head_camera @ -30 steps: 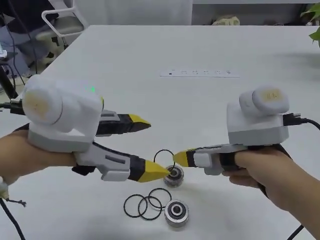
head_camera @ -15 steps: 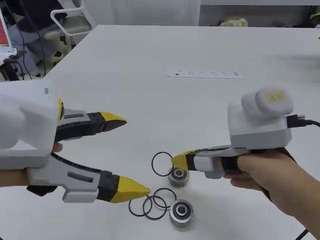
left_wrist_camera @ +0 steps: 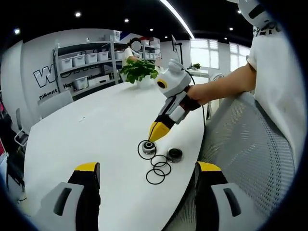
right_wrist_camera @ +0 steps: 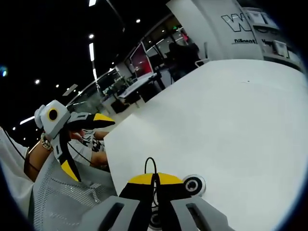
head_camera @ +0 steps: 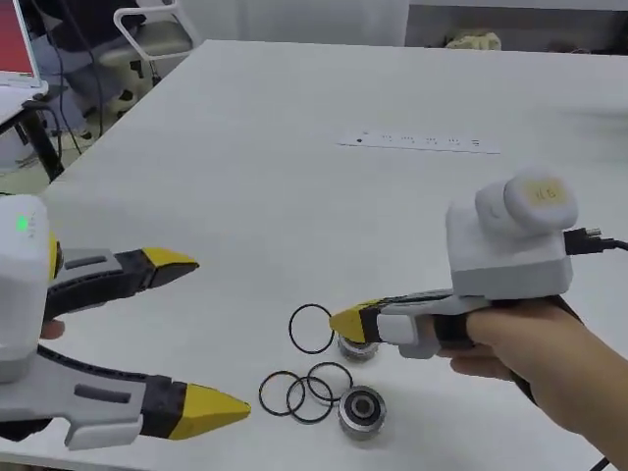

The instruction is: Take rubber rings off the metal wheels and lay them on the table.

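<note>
Head view: right hand-held gripper (head_camera: 339, 322) pinches thin black rubber ring (head_camera: 311, 329) beside silver metal wheel (head_camera: 355, 349), laying-down seemingly next; left hand-held gripper (head_camera: 218, 334) wide

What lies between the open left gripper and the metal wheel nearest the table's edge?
Three overlapping black rubber rings lie on the table between the left gripper and that wheel; the head view shows it.

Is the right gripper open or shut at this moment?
Shut. In the right gripper view the jaws of the right gripper meet with no gap, and a black rubber ring rises between them.
</note>
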Action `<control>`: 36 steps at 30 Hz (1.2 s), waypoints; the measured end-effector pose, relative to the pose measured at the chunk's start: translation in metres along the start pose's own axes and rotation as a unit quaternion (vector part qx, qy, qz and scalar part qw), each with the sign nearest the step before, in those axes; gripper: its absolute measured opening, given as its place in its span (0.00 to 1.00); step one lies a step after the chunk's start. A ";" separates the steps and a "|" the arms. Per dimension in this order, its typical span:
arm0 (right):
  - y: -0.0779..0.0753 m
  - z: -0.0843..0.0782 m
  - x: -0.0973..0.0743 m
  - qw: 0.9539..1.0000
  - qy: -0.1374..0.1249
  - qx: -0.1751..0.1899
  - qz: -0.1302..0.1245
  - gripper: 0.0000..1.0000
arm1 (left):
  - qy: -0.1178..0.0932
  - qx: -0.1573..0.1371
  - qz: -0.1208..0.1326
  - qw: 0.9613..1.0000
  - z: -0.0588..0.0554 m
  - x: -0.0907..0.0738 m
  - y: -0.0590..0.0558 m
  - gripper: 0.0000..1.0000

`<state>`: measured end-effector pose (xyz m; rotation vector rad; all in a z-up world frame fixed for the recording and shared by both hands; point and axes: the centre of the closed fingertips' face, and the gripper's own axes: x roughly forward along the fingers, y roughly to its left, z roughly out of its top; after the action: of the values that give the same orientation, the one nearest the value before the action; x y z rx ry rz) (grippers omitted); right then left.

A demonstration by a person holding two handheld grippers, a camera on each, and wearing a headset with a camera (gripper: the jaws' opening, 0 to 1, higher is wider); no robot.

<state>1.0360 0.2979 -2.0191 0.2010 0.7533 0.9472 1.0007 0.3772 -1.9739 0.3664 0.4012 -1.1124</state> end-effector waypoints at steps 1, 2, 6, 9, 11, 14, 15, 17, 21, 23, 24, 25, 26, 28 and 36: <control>0.001 -0.001 0.001 1.000 0.001 0.000 0.001 0.00 | 0.001 -0.003 0.002 1.000 -0.002 -0.001 0.000 0.79; 0.002 -0.002 0.002 1.000 0.003 0.000 0.004 0.00 | 0.001 -0.006 0.004 1.000 -0.005 -0.002 0.000 0.79; 0.006 -0.007 0.005 1.000 0.008 0.004 0.013 0.00 | 0.008 -0.017 0.008 1.000 -0.015 -0.005 -0.005 0.80; 0.010 -0.011 0.010 1.000 0.014 0.004 0.020 0.00 | 0.015 -0.024 0.012 1.000 -0.021 -0.006 -0.008 0.79; 0.011 -0.014 0.011 1.000 0.018 0.004 0.022 0.00 | 0.016 -0.031 0.016 0.999 -0.024 -0.006 -0.010 0.79; 0.012 -0.020 0.015 0.999 0.027 0.004 0.024 0.00 | 0.014 -0.040 0.018 0.999 -0.026 -0.006 -0.013 0.79; 0.012 -0.021 0.015 0.999 0.029 0.004 0.024 0.00 | 0.014 -0.041 0.019 0.999 -0.026 -0.006 -0.013 0.79; 0.012 -0.023 0.016 0.999 0.032 0.006 0.025 0.00 | 0.012 -0.044 0.021 0.999 -0.025 -0.007 -0.012 0.78; 0.010 -0.029 0.019 0.999 0.037 0.014 0.024 0.00 | 0.006 -0.048 0.025 0.999 -0.023 -0.004 -0.011 0.77; 0.008 -0.032 0.021 0.999 0.040 0.020 0.021 0.00 | 0.006 -0.049 0.024 0.998 -0.023 -0.003 -0.012 0.77; 0.007 -0.034 0.022 0.999 0.042 0.023 0.018 0.00 | 0.006 -0.050 0.024 0.998 -0.024 -0.003 -0.012 0.77; 0.007 -0.036 0.023 0.999 0.044 0.024 0.018 0.00 | 0.008 -0.051 0.022 0.998 -0.024 -0.002 -0.012 0.77; 0.006 -0.038 0.023 0.998 0.049 0.025 0.016 0.00 | 0.008 -0.053 0.022 0.998 -0.025 -0.002 -0.012 0.77; 0.005 -0.042 0.025 0.998 0.057 0.016 0.006 0.00 | 0.009 -0.056 0.022 0.998 -0.026 -0.002 -0.012 0.77; 0.000 -0.046 0.030 0.998 0.060 -0.005 -0.015 0.00 | 0.012 -0.061 0.018 0.998 -0.028 0.002 -0.013 0.76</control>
<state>1.0164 0.3140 -2.0673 0.1244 0.8598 0.9411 0.9857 0.3840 -2.0005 0.2790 0.4799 -1.0428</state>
